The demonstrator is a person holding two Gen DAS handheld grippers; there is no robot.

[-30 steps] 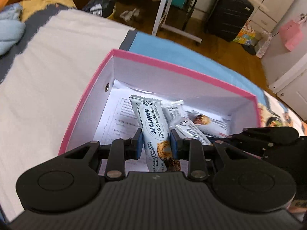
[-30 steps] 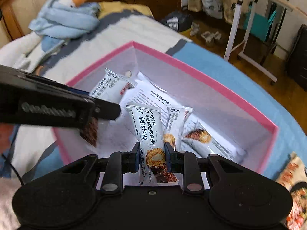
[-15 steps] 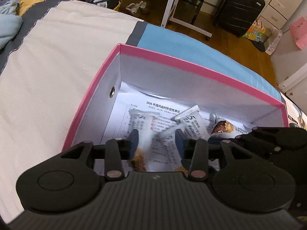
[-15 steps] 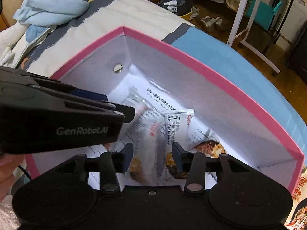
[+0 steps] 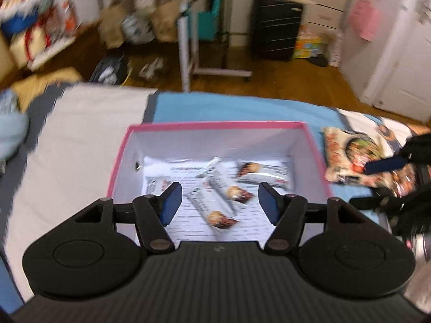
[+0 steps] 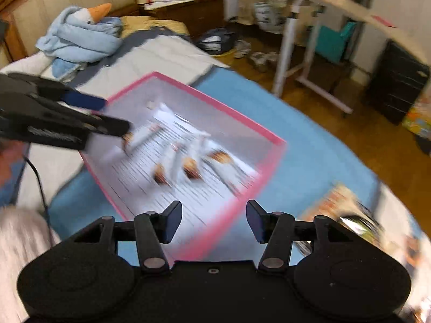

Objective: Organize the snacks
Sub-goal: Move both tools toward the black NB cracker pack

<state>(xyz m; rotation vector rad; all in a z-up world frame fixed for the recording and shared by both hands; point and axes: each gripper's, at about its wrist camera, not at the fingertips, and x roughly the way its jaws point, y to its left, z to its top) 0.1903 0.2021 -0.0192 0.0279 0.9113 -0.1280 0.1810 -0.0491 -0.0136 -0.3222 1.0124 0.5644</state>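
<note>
A pink-rimmed white box sits on the bed with several white snack bars lying loose on a printed sheet inside. My left gripper is open and empty above the box's near edge. My right gripper is open and empty, raised over the box's near right rim. Colourful snack packets lie on the bed right of the box. The right gripper's blue fingertip shows over those packets in the left wrist view.
The bed has a white and blue cover. A blue plush goose lies by the headboard. A rolling side table and a black suitcase stand on the wooden floor beyond.
Both grippers let go of their snack bars, which now lie in the box. Both opened wide and pulled up and back; the right one swung toward the packets on the right.
</note>
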